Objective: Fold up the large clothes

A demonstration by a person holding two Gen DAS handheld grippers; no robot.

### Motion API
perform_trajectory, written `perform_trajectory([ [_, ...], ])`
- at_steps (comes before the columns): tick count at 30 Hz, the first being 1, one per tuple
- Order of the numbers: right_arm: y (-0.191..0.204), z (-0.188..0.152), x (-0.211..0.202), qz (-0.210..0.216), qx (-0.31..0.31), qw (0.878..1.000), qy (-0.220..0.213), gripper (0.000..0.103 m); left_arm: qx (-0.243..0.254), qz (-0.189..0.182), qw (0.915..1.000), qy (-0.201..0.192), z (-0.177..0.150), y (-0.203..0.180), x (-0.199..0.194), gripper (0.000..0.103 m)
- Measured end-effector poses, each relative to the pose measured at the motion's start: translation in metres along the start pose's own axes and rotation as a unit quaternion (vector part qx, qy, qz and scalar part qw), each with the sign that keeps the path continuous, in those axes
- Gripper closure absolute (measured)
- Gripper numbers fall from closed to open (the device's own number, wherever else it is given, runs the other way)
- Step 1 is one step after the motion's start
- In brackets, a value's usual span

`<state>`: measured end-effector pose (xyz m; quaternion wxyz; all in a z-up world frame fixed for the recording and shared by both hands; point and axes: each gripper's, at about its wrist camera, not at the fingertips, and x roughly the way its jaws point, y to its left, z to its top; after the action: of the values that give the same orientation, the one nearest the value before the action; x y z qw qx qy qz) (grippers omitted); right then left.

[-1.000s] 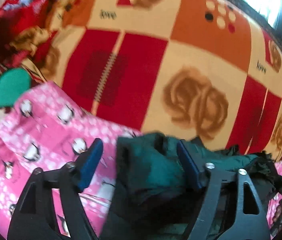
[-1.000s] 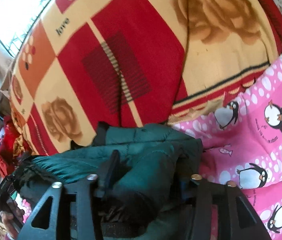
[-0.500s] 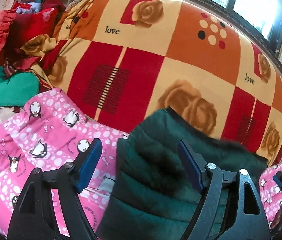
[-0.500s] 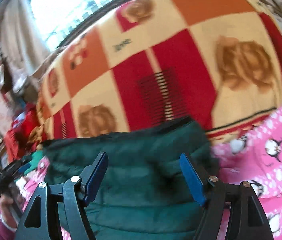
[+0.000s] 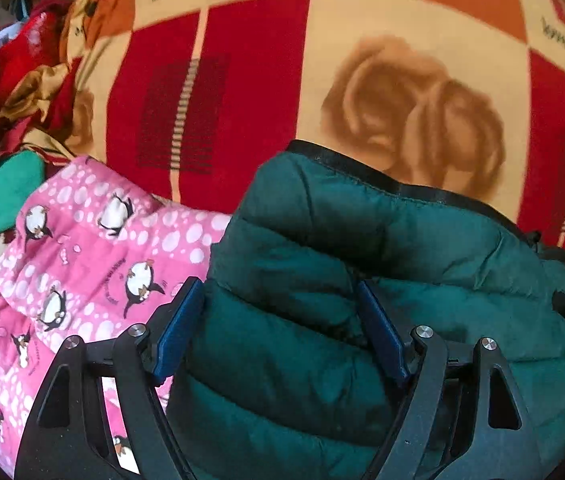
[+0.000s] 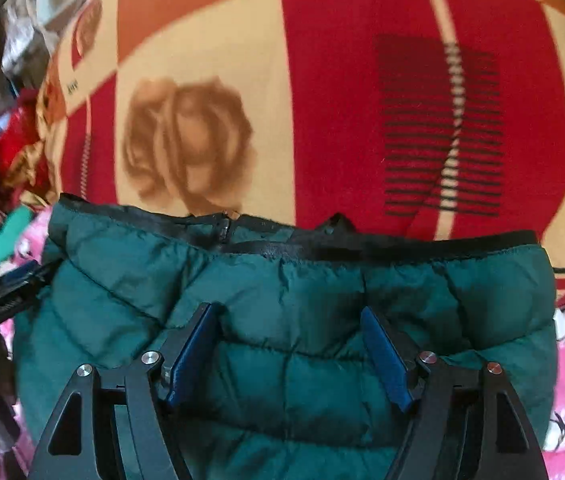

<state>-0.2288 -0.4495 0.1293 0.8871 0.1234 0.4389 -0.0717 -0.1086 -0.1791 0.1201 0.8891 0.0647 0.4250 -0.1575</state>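
Your dark green quilted jacket, black-trimmed, lies folded. "love" is printed on the blanket at 11 o'clock. Your left gripper is spread; the right gripper is opening, pinching nothing.

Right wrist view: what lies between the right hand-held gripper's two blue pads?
The dark green puffer jacket fills the gap of the right hand-held gripper, whose jaws are opening; it shows in the right wrist view.
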Motion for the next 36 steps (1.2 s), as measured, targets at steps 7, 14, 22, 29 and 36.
perform_trajectory([
  [7, -0.014, -0.007, 0.029, 0.020, 0.035, 0.999, 0.011, 0.026, -0.030, -0.020, 0.9993, 0.009, -0.002, 0.009, 0.018, 0.016],
  [14, -0.005, -0.006, 0.001, 0.022, 0.043, 0.999, -0.009, 0.026, -0.028, -0.020, 0.9994, 0.003, -0.004, 0.007, 0.015, 0.016],
  [22, 0.053, 0.018, -0.001, 0.063, -0.003, 0.998, -0.020, 0.026, -0.030, -0.018, 0.9994, -0.004, -0.007, 0.007, 0.009, 0.016],
  [29, 0.075, 0.026, 0.055, 0.041, -0.023, 0.998, 0.034, 0.026, -0.028, -0.017, 0.9994, -0.006, -0.008, 0.007, 0.012, 0.016],
  [36, 0.059, 0.020, 0.040, 0.061, 0.009, 0.998, 0.021, 0.026, -0.024, -0.017, 0.9995, -0.007, -0.008, 0.007, 0.015, 0.016],
])
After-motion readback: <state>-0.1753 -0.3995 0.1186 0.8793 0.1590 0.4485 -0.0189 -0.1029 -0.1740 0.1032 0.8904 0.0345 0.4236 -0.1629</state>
